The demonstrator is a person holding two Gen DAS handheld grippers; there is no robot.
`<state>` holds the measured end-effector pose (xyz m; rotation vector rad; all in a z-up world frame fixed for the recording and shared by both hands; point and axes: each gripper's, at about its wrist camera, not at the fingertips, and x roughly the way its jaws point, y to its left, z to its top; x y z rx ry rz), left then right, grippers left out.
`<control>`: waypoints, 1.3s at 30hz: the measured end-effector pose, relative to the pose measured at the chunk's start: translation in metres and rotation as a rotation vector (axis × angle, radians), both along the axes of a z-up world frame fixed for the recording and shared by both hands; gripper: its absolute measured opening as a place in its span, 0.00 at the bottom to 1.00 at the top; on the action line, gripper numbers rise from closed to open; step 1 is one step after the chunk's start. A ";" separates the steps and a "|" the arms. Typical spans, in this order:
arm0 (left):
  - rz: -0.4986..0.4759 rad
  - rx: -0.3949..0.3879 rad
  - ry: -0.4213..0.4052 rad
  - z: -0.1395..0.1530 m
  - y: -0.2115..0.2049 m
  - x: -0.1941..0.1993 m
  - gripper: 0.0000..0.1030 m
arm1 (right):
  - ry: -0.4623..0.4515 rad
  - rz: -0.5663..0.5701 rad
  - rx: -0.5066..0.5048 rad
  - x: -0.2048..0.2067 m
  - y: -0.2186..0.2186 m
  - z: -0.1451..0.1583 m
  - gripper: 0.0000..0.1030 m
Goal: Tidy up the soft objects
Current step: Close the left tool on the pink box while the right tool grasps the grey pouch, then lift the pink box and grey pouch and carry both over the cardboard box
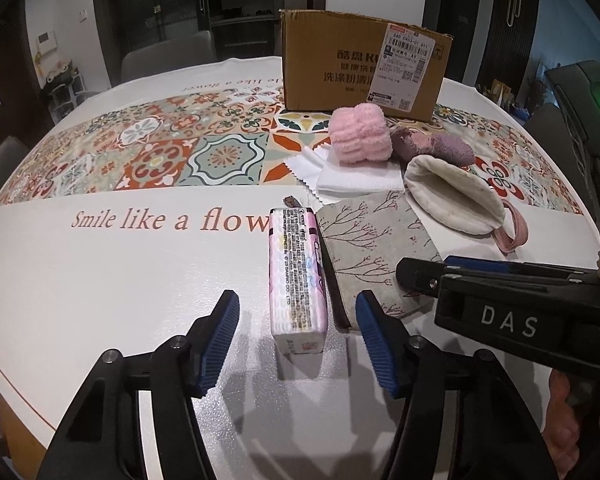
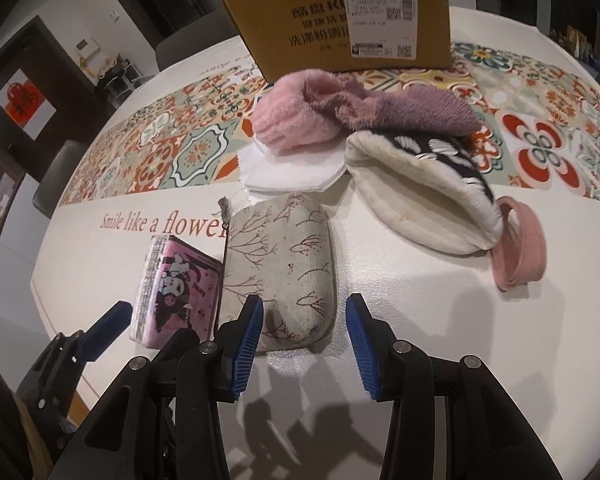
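A pink tissue pack point(image 1: 298, 276) lies on the table between the open fingers of my left gripper point(image 1: 296, 338). It also shows in the right wrist view point(image 2: 176, 290). Beside it on the right lies a grey fabric pouch point(image 2: 284, 268) printed with twigs; it also shows in the left wrist view point(image 1: 364, 240). My right gripper point(image 2: 304, 340) is open around the pouch's near end. Behind lie a cream oven mitt point(image 2: 428, 196), a pink fluffy roll point(image 2: 292, 116), a purple sock point(image 2: 412, 108), white cloths point(image 2: 284, 172) and a pink band point(image 2: 520, 248).
A cardboard box point(image 2: 332, 20) stands at the back of the round table point(image 2: 440, 320), which has a patterned tile cloth. Chairs stand around the far edge. My right gripper's body point(image 1: 520, 312) reaches in at the right of the left wrist view.
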<state>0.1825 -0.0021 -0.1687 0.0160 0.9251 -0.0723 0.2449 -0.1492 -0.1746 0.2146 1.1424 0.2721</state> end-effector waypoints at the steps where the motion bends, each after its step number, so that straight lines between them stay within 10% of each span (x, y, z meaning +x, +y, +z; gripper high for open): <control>1: -0.001 -0.007 0.006 -0.001 0.001 0.001 0.54 | 0.005 0.000 -0.001 0.000 0.000 -0.002 0.43; 9: -0.006 -0.101 0.100 -0.013 0.014 0.016 0.27 | 0.026 0.021 -0.022 0.006 0.010 -0.010 0.34; 15: -0.014 -0.126 0.113 -0.010 0.024 0.020 0.26 | 0.017 0.033 -0.053 0.005 0.014 -0.007 0.20; 39: -0.155 -0.163 -0.116 0.088 0.030 0.044 0.26 | -0.198 -0.027 -0.068 -0.002 0.016 0.091 0.14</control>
